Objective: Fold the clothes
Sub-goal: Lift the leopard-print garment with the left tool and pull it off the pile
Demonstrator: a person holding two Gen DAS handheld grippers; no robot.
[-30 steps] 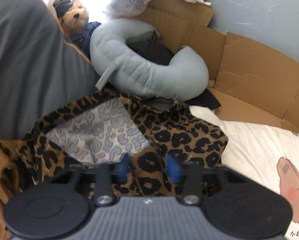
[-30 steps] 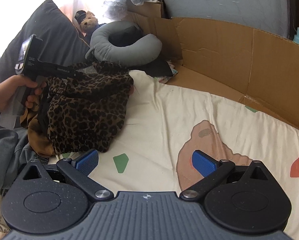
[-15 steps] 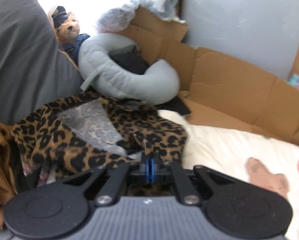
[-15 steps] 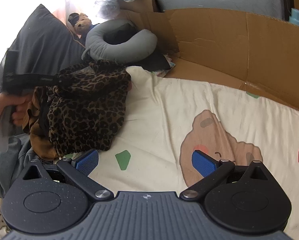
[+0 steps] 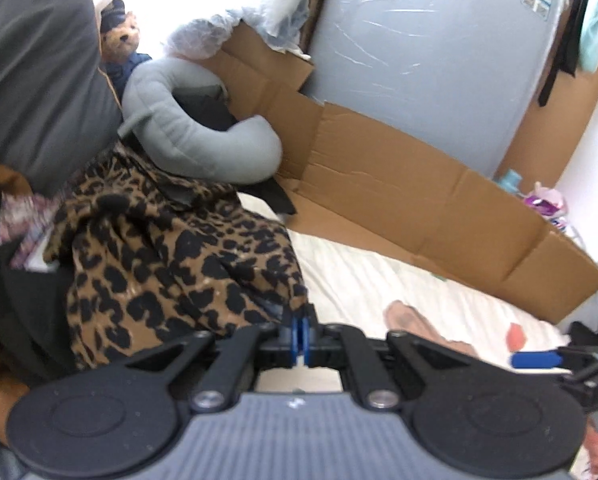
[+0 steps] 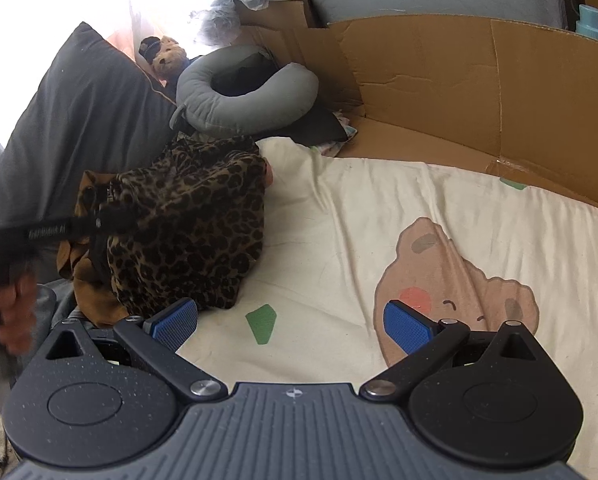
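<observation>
- The leopard-print garment (image 5: 179, 264) is soft, thin fabric, tan with black blotches, bunched into a rumpled heap with deep folds; it lies in the left half of both frames, on the cream bedsheet (image 6: 339, 208) with its upper end against the grey U-shaped neck pillow (image 6: 243, 96).
- In the right wrist view the garment's (image 6: 195, 224) long axis runs from upper centre, near the pillow, down toward the lower left of the frame.
- The left claw (image 5: 300, 338) has its blue pads pressed together, pinching the garment's lower edge at bottom centre of its own view.
- The right claw (image 6: 291, 320) is spread wide, its ribbed blue pads apart above the bedsheet, gripping nothing.
- Only the right wrist view shows the sheet's printed bear face (image 6: 451, 280) whole and the blurred hand (image 6: 15, 312) at the left edge.
- Only the left wrist view shows the plastic-wrapped grey mattress (image 5: 427, 52) standing behind the creased brown cardboard (image 5: 399, 184), upper right.
- A teddy bear (image 5: 119, 36) sits upper left beside a dark grey pillow (image 5: 35, 72).
</observation>
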